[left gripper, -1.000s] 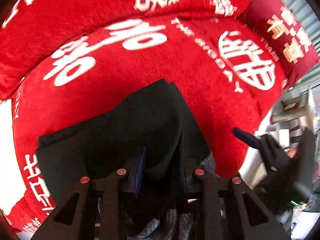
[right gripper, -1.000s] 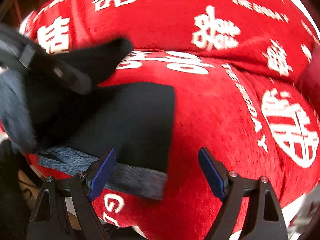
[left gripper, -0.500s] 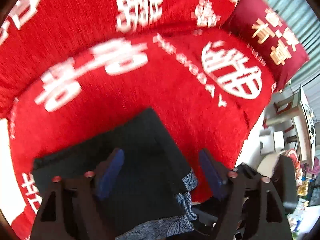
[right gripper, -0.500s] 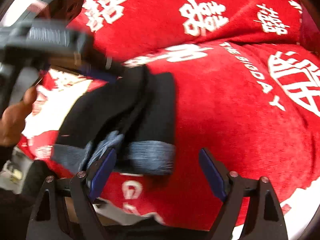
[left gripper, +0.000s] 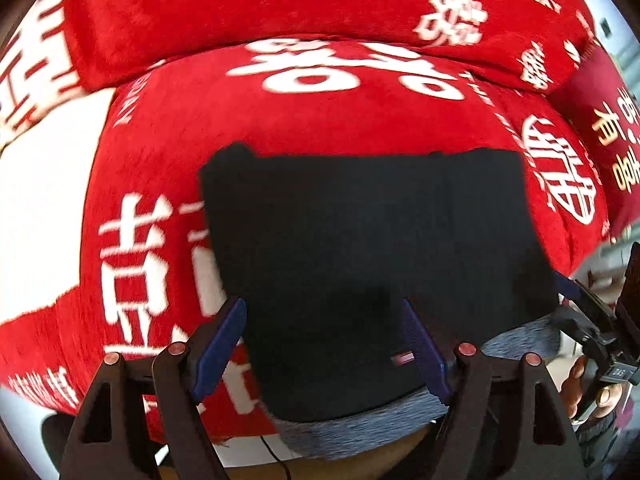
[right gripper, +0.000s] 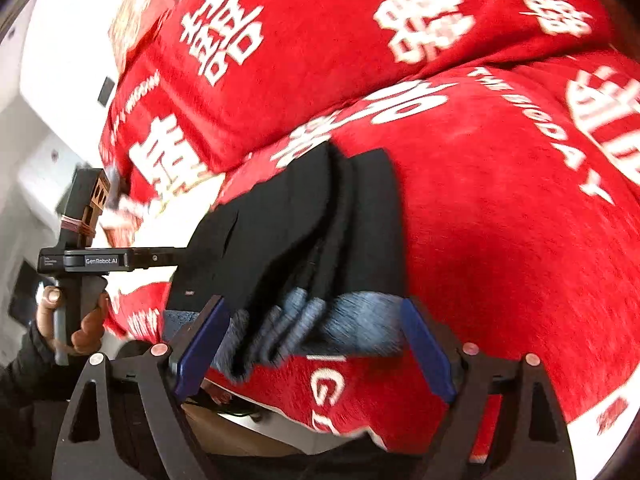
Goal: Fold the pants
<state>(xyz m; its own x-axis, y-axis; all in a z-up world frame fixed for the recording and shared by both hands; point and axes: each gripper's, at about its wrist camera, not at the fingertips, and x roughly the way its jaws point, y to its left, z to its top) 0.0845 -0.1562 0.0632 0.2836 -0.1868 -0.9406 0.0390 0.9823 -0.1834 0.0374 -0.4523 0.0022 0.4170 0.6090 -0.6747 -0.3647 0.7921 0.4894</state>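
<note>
The black pants (left gripper: 372, 248), grey waistband (left gripper: 360, 424) nearest me, lie folded in a flat rectangle on the red sofa cover (left gripper: 320, 120). My left gripper (left gripper: 322, 348) hovers open over their near edge, with cloth under its jaws but nothing pinched. In the right wrist view the pants (right gripper: 320, 220) show as stacked layers whose grey-blue waistband folds (right gripper: 304, 320) sit just beyond my right gripper (right gripper: 314, 344). It is open too and holds nothing. The pants' near corner is hidden behind its left finger.
Red back cushions with white characters (left gripper: 280, 8) rise behind the seat, and a dark red pillow (left gripper: 612, 128) lies at the right. A person's hand (right gripper: 86, 328) holds the other gripper's housing (right gripper: 104, 260) left of the pants. The sofa's front edge drops off just below the waistband.
My left gripper, shut on a raised fold of the pants a second ago, has opened, let go and swung back. The pants now lie flat. The right view has rolled.
</note>
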